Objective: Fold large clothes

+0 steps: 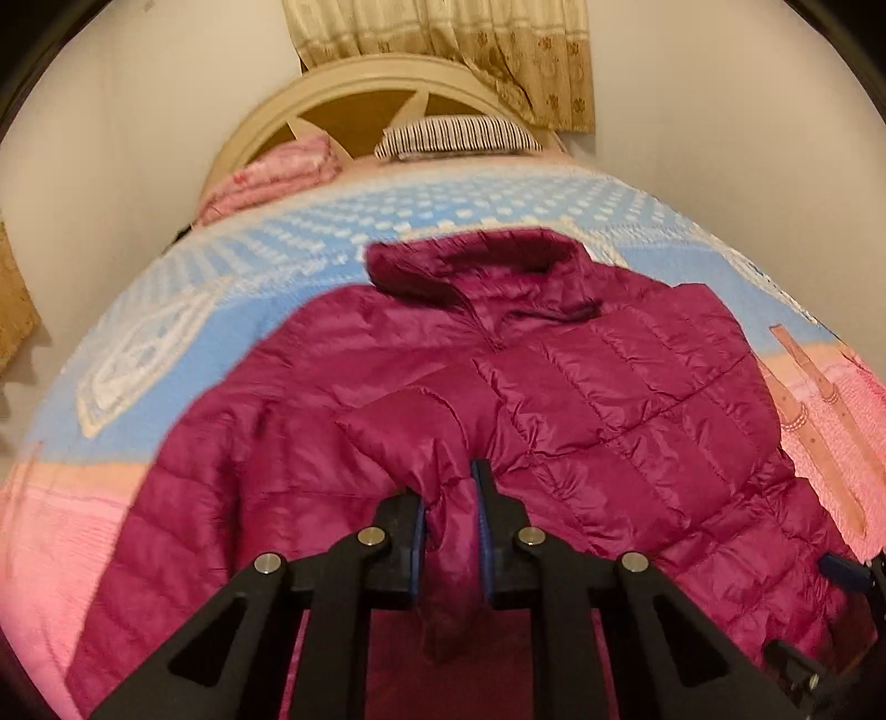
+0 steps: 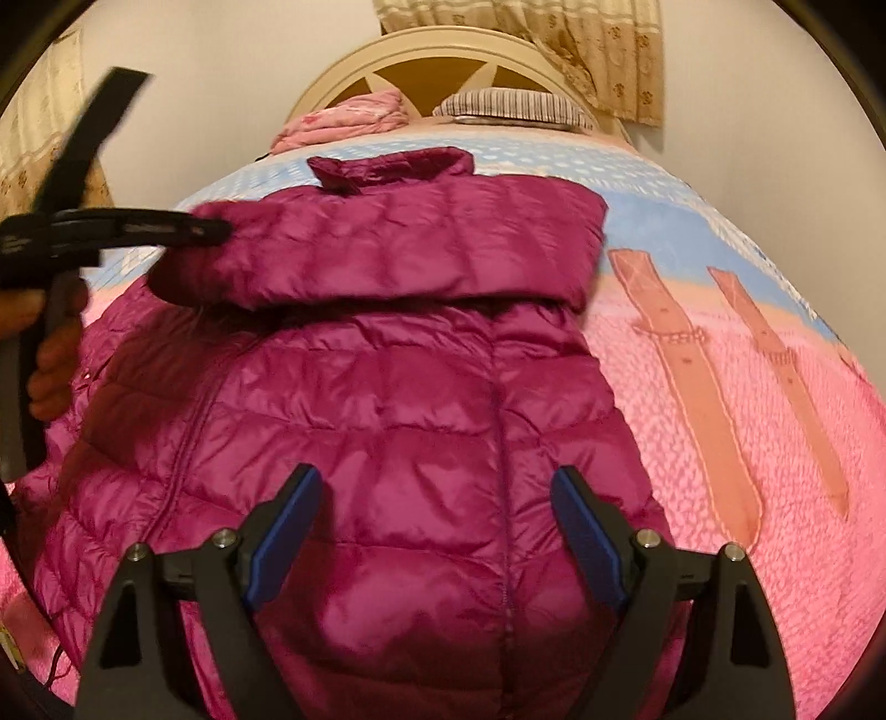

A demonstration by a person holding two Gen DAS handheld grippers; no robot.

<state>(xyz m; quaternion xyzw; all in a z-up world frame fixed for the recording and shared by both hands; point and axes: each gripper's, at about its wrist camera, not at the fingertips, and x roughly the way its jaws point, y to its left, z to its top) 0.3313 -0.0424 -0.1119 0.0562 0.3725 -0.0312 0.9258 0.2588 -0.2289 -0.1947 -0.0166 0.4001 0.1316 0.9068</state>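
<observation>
**Desk:** What is nearest the lens?

**Photographer:** The left gripper [image 1: 449, 498], black-framed with blue pads, jaws narrowed onto a bunched fold of the magenta quilted puffer jacket [image 1: 554, 399]; the fabric is pinched between the pads. The right gripper [image 2: 437, 498], of the same build, hangs over the jacket's lower body with jaws wide and nothing between them.

**Desk:** Any brand or writing?

**Photographer:** None legible on the jacket. The left gripper's side, seen blurred from the right wrist camera, carries moulded marks too smeared to read; a hand [image 2: 52, 354] grips its handle.

**Desk:** How does the jacket lie?

**Photographer:** Flat on the pink and blue patterned knit bedspread [image 2: 747, 387], hem toward the cameras, stand-up collar [image 2: 387, 163] toward the headboard, long axis running down the bed. One sleeve [image 2: 387, 249] lies folded across the chest, crosswise to that axis.

**Desk:** And beyond?

**Photographer:** A folded pink blanket [image 1: 277, 177] and a striped pillow [image 1: 459, 135] against the cream arched wooden headboard [image 1: 354, 83], with a beige patterned curtain [image 1: 470, 44] above.
</observation>
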